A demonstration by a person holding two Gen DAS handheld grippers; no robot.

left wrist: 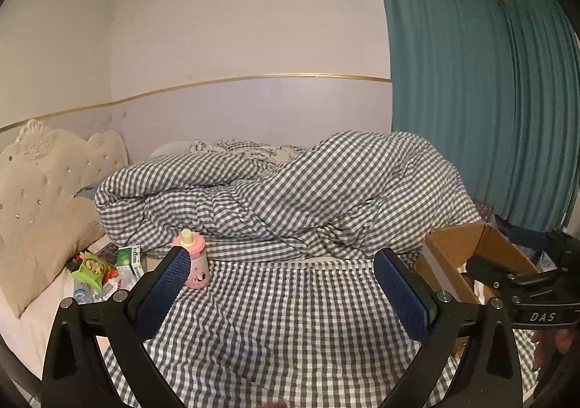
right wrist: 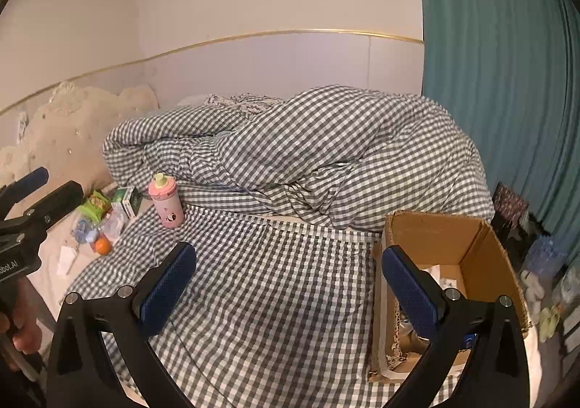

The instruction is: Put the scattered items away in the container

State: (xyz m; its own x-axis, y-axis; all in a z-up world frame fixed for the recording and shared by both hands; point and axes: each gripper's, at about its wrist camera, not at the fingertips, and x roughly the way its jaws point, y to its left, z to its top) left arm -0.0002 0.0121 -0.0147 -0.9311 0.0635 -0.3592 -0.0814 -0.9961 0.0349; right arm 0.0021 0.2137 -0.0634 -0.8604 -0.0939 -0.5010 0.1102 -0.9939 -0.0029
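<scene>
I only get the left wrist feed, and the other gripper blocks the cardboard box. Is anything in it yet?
Observer: Yes. The right wrist view shows the cardboard box open at the top, with some white items on its floor; I can't tell what they are.
Operator: Is the right gripper open?
Observer: The right gripper is open, with nothing between its pads.
Operator: Anything near the pink bottle I'm missing?
Observer: A small orange lies left of the pink bottle, apart from it.

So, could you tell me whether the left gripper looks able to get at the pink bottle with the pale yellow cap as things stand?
Probably yes. The left gripper is open and empty, and the pink bottle stands upright just ahead, with only flat checked bedsheet between them.
</scene>
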